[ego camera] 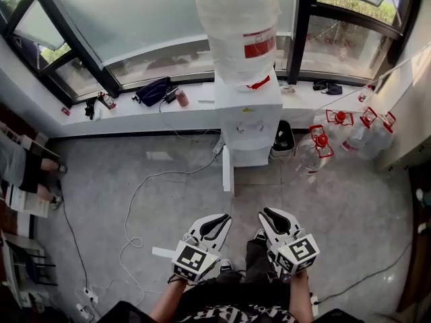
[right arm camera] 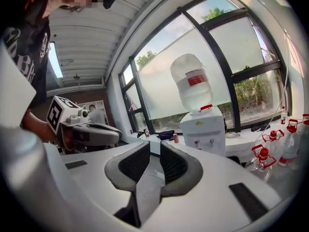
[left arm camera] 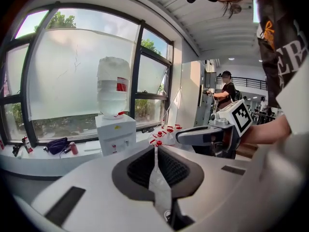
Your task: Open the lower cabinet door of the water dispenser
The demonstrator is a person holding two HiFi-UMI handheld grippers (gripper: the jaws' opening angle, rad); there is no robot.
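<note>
Grey floor tiles ran to a long white window ledge, and at the floor's far edge, against that ledge, stood the white box-shaped water dispenser [ego camera: 248, 123] with a clear plastic bottle [ego camera: 236, 25] on top. Its white lower cabinet door [ego camera: 227, 170] stood swung out toward the person, so the opening looked done. Both grippers hung well apart from it. The left gripper [ego camera: 222, 219] had its jaws together on nothing, and the right gripper [ego camera: 268, 215] had its jaws a narrow slit apart, empty.

Water dispenser [ego camera: 248, 123]: stood on the floor against the window ledge [ego camera: 135, 116].
Water bottle [ego camera: 236, 25]: sat on top of the dispenser.
Lower cabinet door [ego camera: 227, 170]: stood out from the dispenser's left front.
Bin [ego camera: 283, 142]: just right of the dispenser.
Bottles [ego camera: 350, 130]: on the floor, farther right.
Bag [ego camera: 153, 91]: on the ledge, left of the dispenser.
</note>
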